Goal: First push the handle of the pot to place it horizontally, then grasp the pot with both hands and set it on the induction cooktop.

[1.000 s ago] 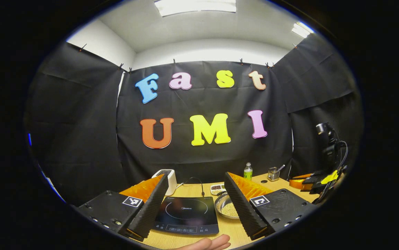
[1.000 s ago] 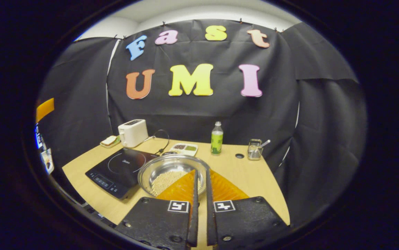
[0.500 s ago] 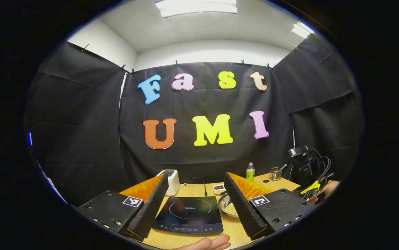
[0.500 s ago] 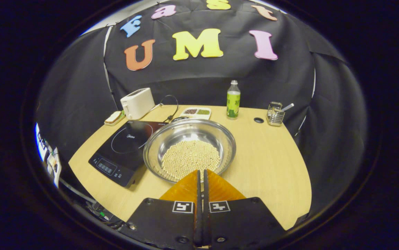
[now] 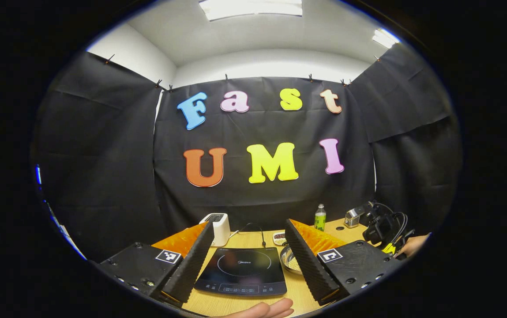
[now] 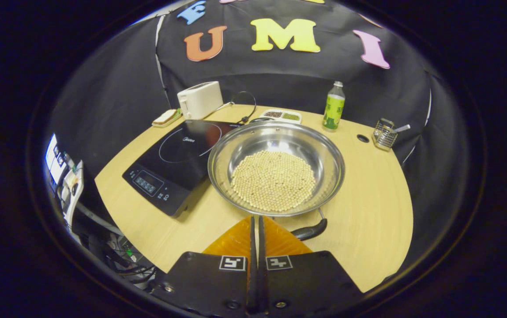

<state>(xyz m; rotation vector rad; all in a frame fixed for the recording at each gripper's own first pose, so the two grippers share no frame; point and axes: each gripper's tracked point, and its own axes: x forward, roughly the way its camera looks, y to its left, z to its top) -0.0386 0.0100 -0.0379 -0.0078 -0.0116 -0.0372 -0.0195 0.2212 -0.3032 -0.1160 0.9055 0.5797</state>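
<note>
A steel pot [image 6: 253, 139] holding pale round beans stands on the wooden table just right of the black induction cooktop [image 6: 178, 152]. Its dark handle [image 6: 309, 231] sticks out from the near rim and slants to the right. My right gripper [image 6: 255, 217] is shut on nothing, its tips hovering at the pot's near rim, just left of the handle. My left gripper [image 5: 249, 223] is open and held back from the table; the cooktop [image 5: 242, 269] lies between its fingers, and a slice of the pot [image 5: 291, 261] shows by the right finger.
At the back of the table stand a white toaster [image 6: 200, 99], a small divided dish [image 6: 282, 115], a green bottle [image 6: 333, 106] and a metal wire holder [image 6: 384, 134]. A cable loops behind the cooktop. A hand [image 5: 266, 309] shows at the bottom of the left gripper view.
The right gripper's jaws went from a narrow gap to shut. Its view tipped down over the pot, bringing the handle into sight. The left gripper barely moved.
</note>
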